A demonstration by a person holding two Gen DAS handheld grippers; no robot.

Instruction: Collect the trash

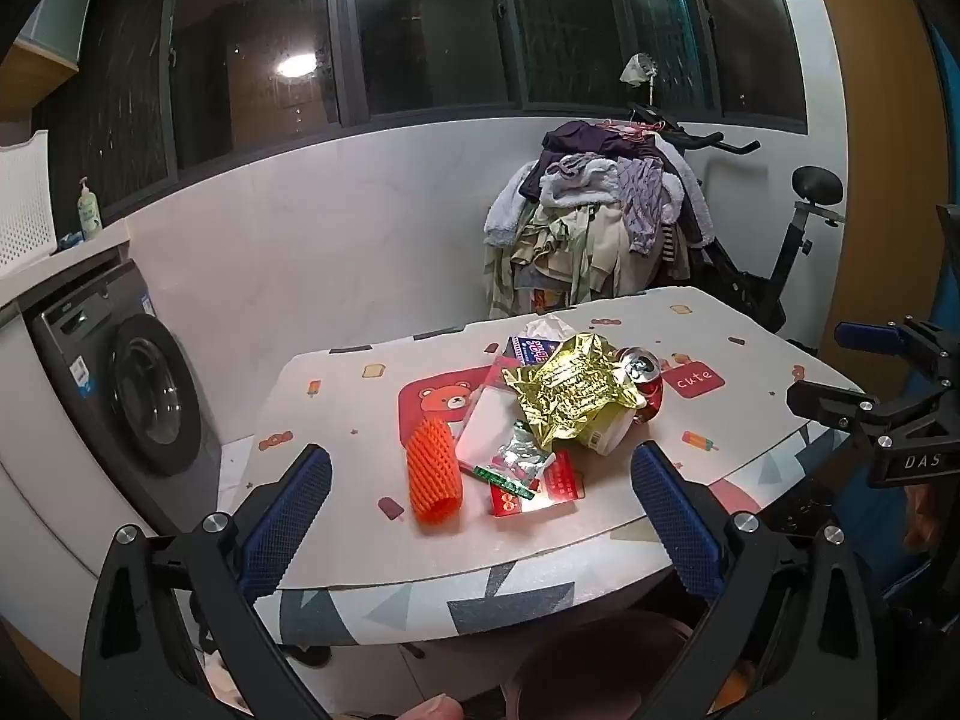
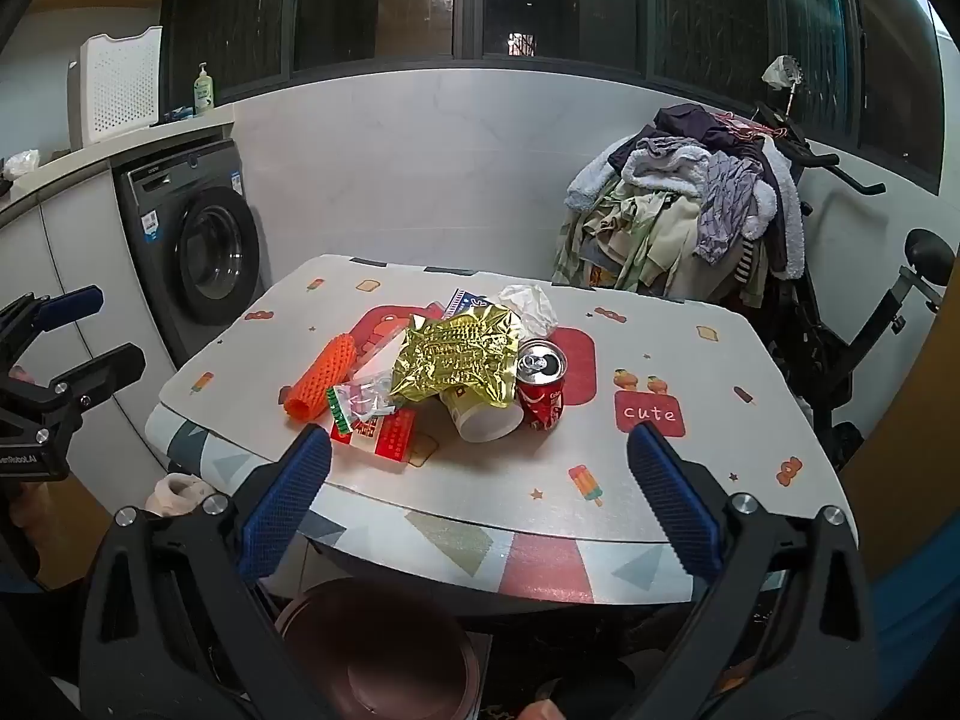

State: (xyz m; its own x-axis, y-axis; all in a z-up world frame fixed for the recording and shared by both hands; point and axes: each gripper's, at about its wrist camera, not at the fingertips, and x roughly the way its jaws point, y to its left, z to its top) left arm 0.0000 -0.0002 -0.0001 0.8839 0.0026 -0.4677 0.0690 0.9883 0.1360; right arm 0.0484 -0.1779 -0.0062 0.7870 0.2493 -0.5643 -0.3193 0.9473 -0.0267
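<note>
A heap of trash lies mid-table: a gold foil bag (image 1: 570,387) (image 2: 459,357), a red soda can (image 1: 643,375) (image 2: 542,384), a white paper cup (image 2: 483,417), an orange foam net sleeve (image 1: 433,474) (image 2: 318,381), a red packet (image 1: 534,489) (image 2: 384,432), a clear wrapper (image 2: 360,399) and a crumpled tissue (image 2: 531,303). My left gripper (image 1: 480,492) is open and empty, above the table's near edge. My right gripper (image 2: 480,474) is open and empty, in front of the heap. The right gripper also shows at the right edge of the left wrist view (image 1: 852,372).
The table (image 2: 690,480) has a patterned cloth. A brown bin (image 2: 384,654) (image 1: 594,660) stands on the floor under its near edge. A washing machine (image 2: 198,246) is at left. A clothes pile (image 2: 690,210) on an exercise bike (image 2: 870,312) is behind at right.
</note>
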